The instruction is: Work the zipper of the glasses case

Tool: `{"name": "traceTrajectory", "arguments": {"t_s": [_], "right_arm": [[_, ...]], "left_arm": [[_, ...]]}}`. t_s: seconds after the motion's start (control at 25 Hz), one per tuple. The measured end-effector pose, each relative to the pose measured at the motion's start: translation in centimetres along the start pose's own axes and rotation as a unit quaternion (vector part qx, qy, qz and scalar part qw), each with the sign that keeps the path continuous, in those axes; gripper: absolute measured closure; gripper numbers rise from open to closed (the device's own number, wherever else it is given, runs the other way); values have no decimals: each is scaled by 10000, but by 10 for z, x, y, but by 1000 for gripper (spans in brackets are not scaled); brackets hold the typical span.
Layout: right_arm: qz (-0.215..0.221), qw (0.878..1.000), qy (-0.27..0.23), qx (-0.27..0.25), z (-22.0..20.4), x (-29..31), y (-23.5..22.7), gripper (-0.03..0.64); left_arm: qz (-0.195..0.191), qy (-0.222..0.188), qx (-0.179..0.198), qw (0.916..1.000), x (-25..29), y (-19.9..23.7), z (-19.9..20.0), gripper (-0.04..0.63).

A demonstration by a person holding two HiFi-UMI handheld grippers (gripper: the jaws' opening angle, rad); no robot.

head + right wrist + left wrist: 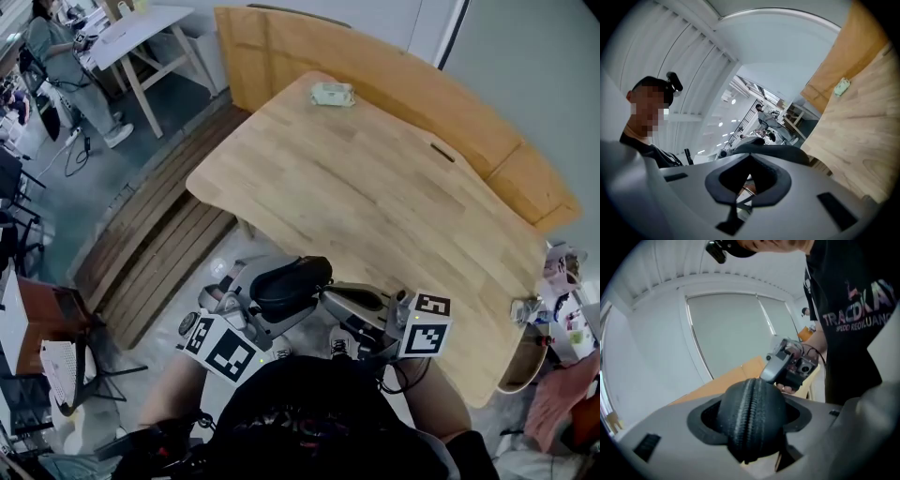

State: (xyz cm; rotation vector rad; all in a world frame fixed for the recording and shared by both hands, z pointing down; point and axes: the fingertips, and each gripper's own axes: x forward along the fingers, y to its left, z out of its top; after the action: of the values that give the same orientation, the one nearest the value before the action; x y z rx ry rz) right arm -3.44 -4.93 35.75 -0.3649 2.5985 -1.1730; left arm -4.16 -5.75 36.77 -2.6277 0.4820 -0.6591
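The black glasses case point(291, 279) hangs in the air in front of my body, just off the near edge of the wooden table point(375, 197). My left gripper point(274, 305) is shut on it from the left. In the left gripper view the rounded case point(750, 418) fills the gap between the jaws, with its zipper line running up the middle. My right gripper point(325, 295) comes in from the right, and its tips meet the case's far end on the zipper line point(760, 379). Its jaws point(743, 192) are shut, with a thin dark pull tab pinched between them.
A small pale green packet point(332, 94) lies at the table's far end. A light wooden panel point(375, 66) leans behind the table. Slatted wooden boards point(159, 253) lie on the floor at left. Clutter point(562, 309) sits off the table's right corner. A person point(56, 56) sits far off at the upper left.
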Motion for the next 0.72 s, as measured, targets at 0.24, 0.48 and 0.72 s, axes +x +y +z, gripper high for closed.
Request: {"name": "traceTrajectory", "arguments": {"t_s": [0.24, 0.48, 0.72], "right_arm": [[-363, 9955, 526, -701, -11, 16, 10, 601], [-537, 9883, 995, -1024, -27, 33, 14, 601], [-500, 9844, 1350, -1015, -46, 44, 12, 601]], "left_arm": [[230, 901, 775, 9926, 12, 0, -25, 296], [442, 1869, 1795, 9648, 19, 2, -52, 296], [213, 2197, 2364, 9462, 24, -13, -66, 296]]}}
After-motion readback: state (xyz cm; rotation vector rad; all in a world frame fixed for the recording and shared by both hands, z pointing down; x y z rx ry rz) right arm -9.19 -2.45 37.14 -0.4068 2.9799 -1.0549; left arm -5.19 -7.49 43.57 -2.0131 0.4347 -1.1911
